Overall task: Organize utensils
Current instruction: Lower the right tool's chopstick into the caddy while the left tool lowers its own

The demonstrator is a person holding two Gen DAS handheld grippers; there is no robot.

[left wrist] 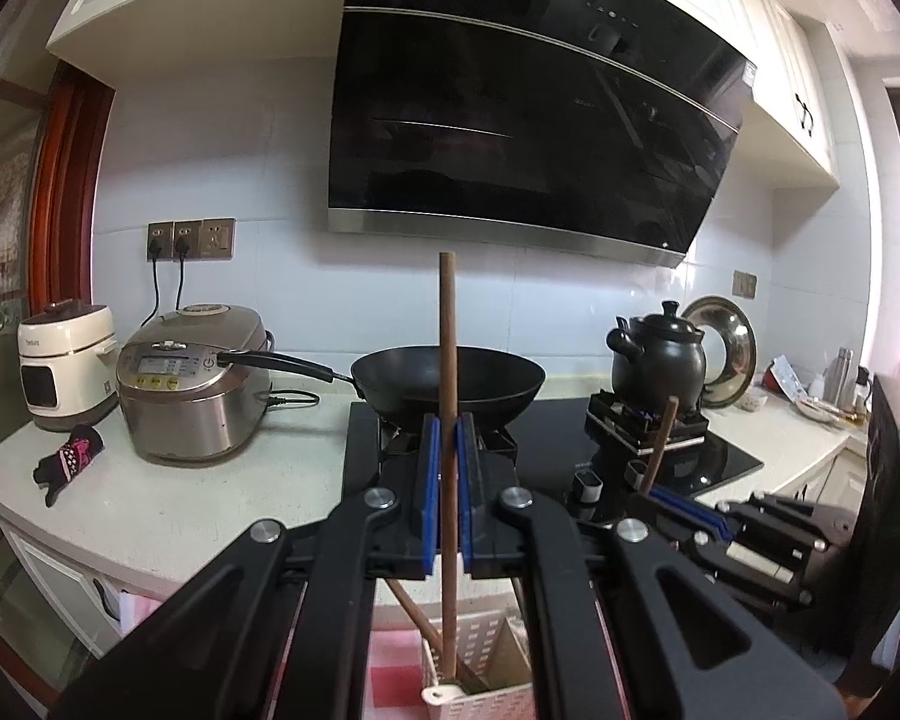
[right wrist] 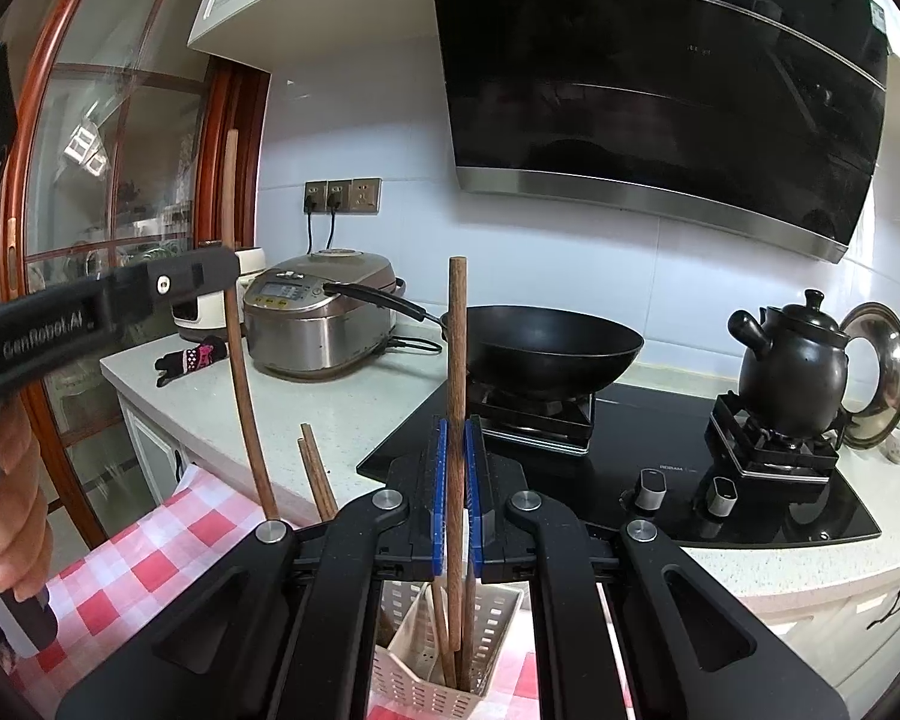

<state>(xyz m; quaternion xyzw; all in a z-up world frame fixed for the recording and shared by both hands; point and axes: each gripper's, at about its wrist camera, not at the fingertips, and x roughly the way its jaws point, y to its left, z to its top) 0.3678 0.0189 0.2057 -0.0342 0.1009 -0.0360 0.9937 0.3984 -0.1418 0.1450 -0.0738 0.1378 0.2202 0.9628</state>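
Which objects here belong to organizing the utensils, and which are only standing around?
Belong to the job:
- chopstick in the left hand-held gripper
- chopstick in the right hand-held gripper
- white utensil basket below

Only standing around:
- wok
- rice cooker
- black kettle
- glove

We read "GenRobot.AI" on the left gripper's point(right wrist: 224, 267) black arm (white letters), and a faint "ROBAM" on the cooktop point(right wrist: 678, 468) beside its knobs.
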